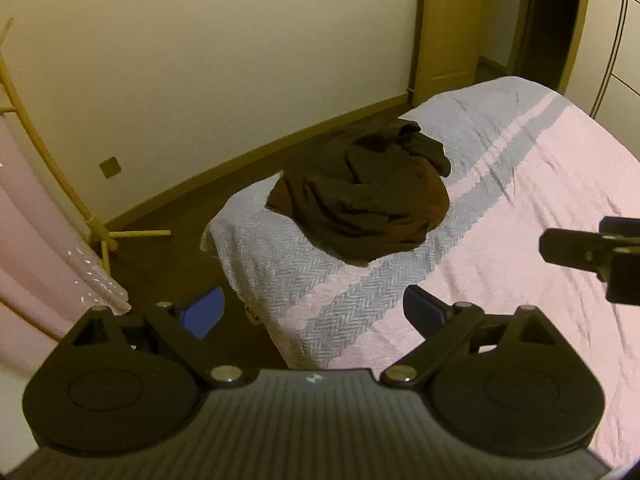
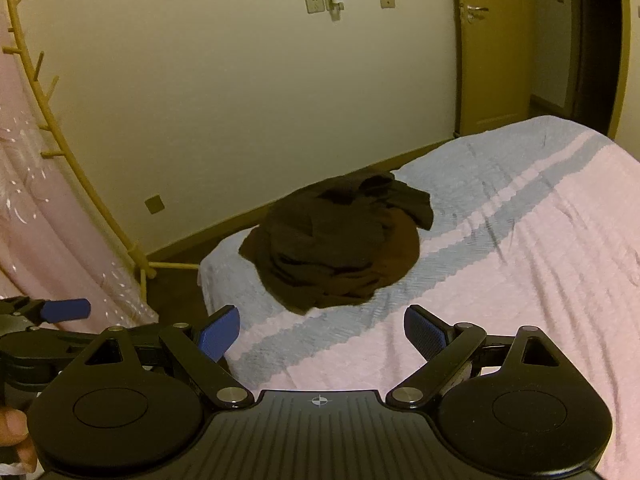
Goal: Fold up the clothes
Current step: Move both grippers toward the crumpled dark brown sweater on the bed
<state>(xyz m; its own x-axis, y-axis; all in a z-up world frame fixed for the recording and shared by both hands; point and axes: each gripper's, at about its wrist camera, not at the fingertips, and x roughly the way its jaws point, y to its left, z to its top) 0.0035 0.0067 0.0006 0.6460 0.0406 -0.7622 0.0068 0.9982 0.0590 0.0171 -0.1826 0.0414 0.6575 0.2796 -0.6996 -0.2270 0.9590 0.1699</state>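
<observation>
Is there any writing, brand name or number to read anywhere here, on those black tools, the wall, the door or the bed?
No readable text in either view.
Left gripper: a small pale mark on its body, no letters.
Right gripper: a small round crosshair mark, no letters.
Wall plates: blank or too small to read.
Dark clothes and bedspread: no label visible.

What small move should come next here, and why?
Probably bring both claws forward and down to the dark clothes pile. It lies crumpled and untouched near the corner of the bed, while the left claw and right claw are open, empty and short of it, so nothing can be folded until a garment is picked up and spread.
</observation>
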